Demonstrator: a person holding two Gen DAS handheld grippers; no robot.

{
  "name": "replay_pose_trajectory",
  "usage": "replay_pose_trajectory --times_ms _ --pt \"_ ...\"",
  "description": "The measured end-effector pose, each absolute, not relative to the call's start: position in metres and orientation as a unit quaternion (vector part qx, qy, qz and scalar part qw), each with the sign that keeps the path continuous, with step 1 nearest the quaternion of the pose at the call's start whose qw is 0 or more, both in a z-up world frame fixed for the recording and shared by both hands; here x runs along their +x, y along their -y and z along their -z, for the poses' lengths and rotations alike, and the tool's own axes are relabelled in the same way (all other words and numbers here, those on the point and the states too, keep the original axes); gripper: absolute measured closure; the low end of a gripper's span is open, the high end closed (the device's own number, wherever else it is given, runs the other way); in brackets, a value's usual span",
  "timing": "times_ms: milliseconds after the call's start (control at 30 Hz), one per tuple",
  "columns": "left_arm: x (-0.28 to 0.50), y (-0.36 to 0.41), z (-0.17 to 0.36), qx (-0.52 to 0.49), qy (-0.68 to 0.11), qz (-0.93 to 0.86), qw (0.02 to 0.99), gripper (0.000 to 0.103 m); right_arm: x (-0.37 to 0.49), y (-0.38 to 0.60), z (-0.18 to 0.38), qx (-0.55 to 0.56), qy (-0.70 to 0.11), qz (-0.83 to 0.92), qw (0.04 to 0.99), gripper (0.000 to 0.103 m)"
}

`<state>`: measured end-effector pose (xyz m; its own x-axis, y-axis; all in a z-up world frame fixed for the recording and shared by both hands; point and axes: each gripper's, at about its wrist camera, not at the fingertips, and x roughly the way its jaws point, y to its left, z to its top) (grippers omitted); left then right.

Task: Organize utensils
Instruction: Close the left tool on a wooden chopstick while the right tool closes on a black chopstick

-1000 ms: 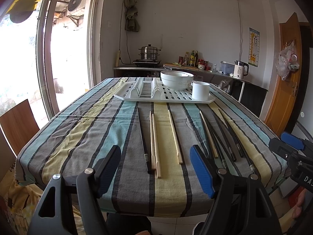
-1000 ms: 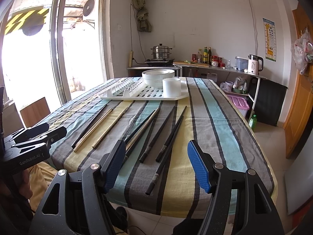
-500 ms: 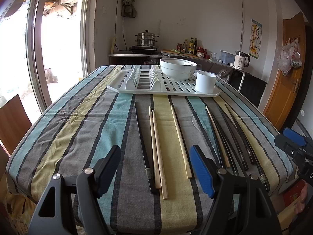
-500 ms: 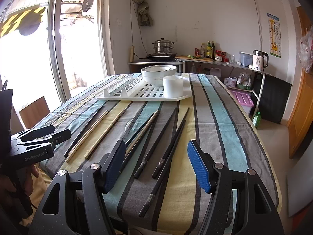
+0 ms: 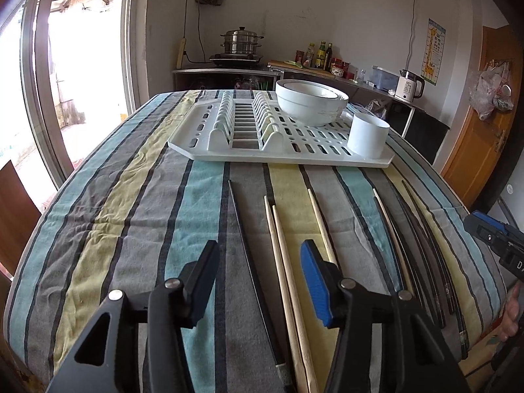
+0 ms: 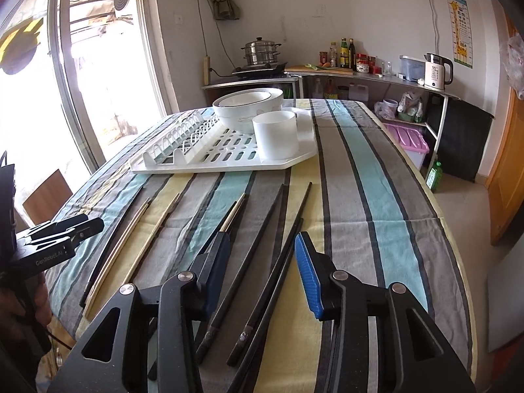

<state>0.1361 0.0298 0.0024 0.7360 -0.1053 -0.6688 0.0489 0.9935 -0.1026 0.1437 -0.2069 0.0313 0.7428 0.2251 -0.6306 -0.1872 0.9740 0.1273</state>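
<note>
Over the striped table (image 5: 131,196) and short of the white rack (image 5: 281,155), both grippers have moved in: the left gripper (image 5: 258,281) gapes over wooden chopsticks (image 5: 285,262), while the right gripper (image 6: 260,271) is closing, empty, around black chopsticks (image 6: 262,229), so a pickup looks imminent.

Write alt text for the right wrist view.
The right tongs hang over dark chopsticks on a striped tablecloth, jaws closing with chopsticks in the gap but not yet gripped. Beyond stands a white drying rack holding bowls and a cup; the left tongs show at left.
</note>
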Motion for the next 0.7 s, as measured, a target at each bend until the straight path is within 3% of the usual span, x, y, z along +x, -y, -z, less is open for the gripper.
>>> replay_pose_trajectory --times_ms 267,700 --pt "0.176 -0.024 0.01 -0.028 -0.401 0.059 0.914 0.069 0.189 0.197 -0.021 0.023 -0.381 -0.115 0.917 0.08" --pt "0.218 -0.023 0.019 -0.024 -0.435 0.065 0.898 0.083 0.249 0.186 0.001 0.005 -0.441 -0.103 0.891 0.088"
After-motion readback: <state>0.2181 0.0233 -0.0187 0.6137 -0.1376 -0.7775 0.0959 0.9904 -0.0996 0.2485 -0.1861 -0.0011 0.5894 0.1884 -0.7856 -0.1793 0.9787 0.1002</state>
